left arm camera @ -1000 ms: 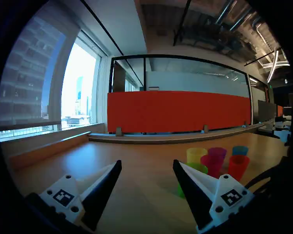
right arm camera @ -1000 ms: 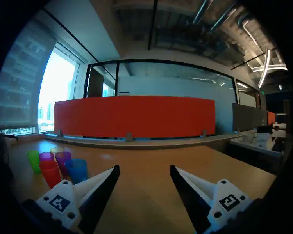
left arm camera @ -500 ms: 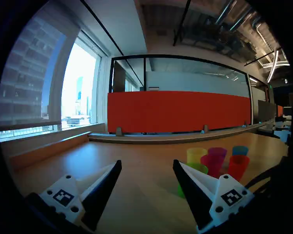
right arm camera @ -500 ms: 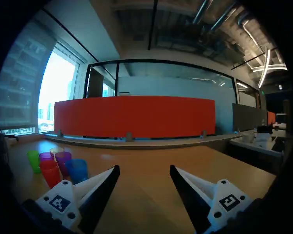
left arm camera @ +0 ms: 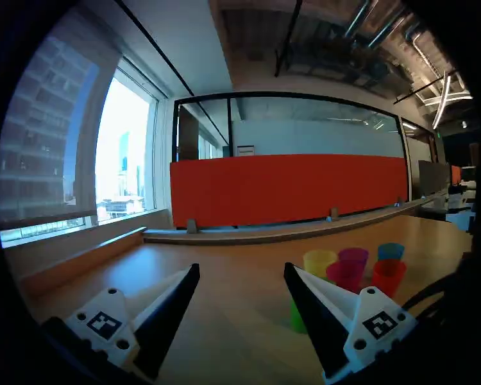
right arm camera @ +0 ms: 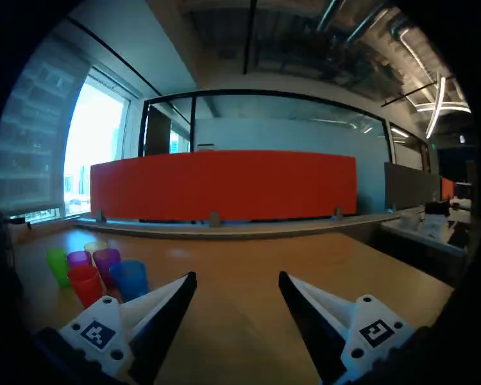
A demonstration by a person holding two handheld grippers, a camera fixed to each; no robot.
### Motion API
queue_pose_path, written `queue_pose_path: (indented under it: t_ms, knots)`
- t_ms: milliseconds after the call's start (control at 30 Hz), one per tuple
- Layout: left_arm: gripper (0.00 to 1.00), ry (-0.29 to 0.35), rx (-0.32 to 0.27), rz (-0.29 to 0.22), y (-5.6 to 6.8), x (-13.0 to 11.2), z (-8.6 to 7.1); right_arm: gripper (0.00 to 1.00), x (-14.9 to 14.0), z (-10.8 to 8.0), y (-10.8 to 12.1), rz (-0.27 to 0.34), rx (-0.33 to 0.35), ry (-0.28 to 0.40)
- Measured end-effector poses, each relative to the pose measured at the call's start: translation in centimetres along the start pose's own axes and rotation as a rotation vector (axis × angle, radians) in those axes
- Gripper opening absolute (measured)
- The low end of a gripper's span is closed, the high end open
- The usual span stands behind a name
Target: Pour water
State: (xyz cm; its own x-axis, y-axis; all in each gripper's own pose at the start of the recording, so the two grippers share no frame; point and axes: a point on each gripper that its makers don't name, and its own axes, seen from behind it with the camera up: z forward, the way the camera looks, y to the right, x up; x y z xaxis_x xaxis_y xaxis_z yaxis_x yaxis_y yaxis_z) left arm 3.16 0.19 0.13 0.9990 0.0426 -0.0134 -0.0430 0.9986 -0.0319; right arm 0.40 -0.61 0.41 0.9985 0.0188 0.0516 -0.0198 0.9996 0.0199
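Left gripper (left arm camera: 241,265): my fingers are spread wide with nothing between them, held low over the wooden table (left arm camera: 234,321). A cluster of coloured cups (left arm camera: 353,266) stands on the table ahead, to the right of these fingers (a green cup (left arm camera: 296,316) sits partly behind one finger). Right gripper (right arm camera: 236,274): fingers likewise apart and empty. In the right gripper view the cluster lies low on the left, the blue cup (right arm camera: 129,279) nearest my finger. An orange partition (right arm camera: 221,189) runs along the far edge.

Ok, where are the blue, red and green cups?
blue cup (right arm camera: 129,281): right gripper view, middle of its front wall.
red cup (right arm camera: 86,285): right gripper view, front wall.
green cup (right arm camera: 56,267): right gripper view, front wall.
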Motion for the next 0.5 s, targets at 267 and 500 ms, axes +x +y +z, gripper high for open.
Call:
queue_pose_path:
  t_ms: [267, 500]
  knots:
    - [0.98, -0.001, -0.03, -0.02, -1.1, 4.9, 0.2, 0.99, 5.4, -0.2, -0.4, 0.001, 0.037, 0.001]
    - [0.98, -0.013, -0.069, -0.027, -1.2, 9.3, 0.5, 0.99, 11.0, 0.0, -0.4, -0.016, 0.058, 0.002]
